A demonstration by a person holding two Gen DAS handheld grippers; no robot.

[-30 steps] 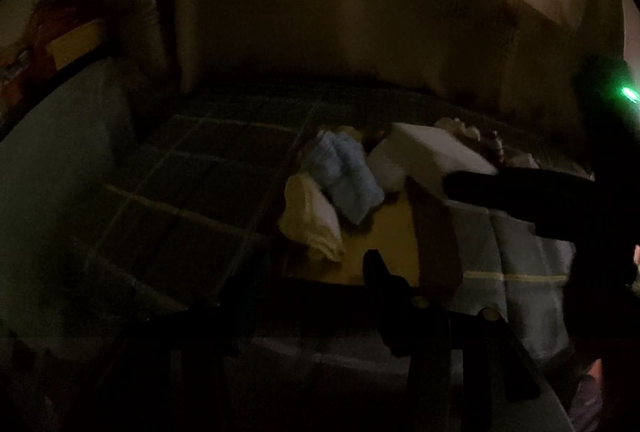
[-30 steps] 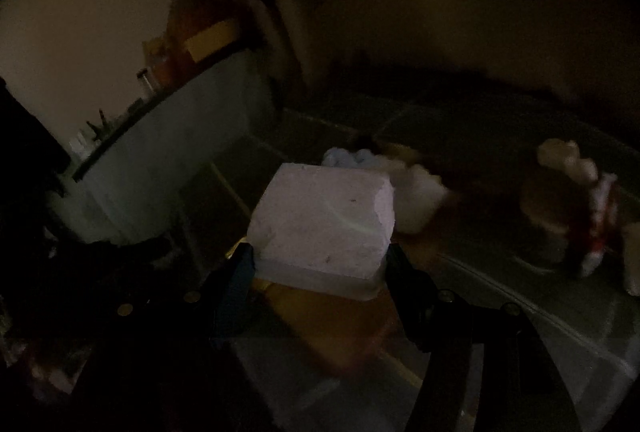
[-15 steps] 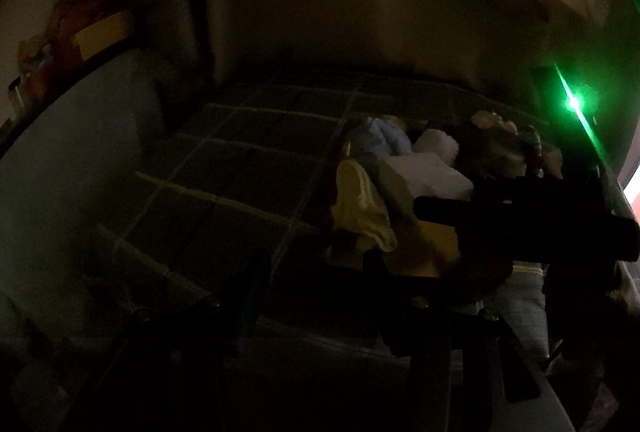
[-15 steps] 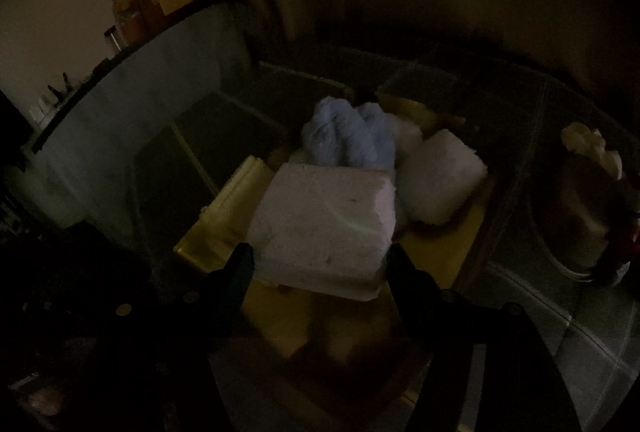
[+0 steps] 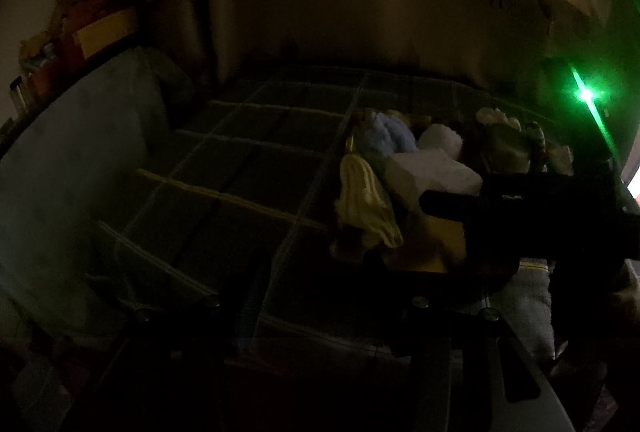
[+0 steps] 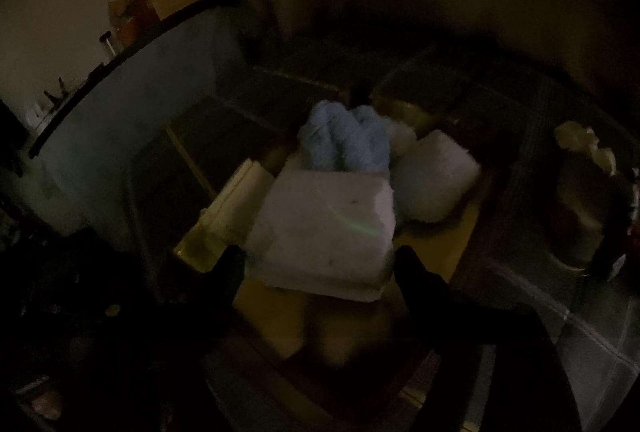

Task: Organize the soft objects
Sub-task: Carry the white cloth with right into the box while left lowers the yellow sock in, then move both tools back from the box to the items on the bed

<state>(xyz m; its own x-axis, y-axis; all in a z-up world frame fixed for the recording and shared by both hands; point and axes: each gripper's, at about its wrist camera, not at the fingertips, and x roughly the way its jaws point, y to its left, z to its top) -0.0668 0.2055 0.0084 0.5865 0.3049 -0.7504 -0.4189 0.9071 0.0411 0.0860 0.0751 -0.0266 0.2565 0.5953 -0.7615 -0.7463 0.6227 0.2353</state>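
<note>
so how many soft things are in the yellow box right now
4. A white block sits at the front between the opening jaws of the right gripper. A blue towel lies behind it, a white roll to its right and a yellow cloth over the left edge. More may be hidden.

The right gripper (image 6: 318,262) is opening its jaws around a pale folded cloth block (image 6: 320,228) lying in a yellow tray (image 6: 276,320). A blue rolled towel (image 6: 346,142) lies just beyond it, and a white roll (image 6: 434,178) sits to the right.
</note>
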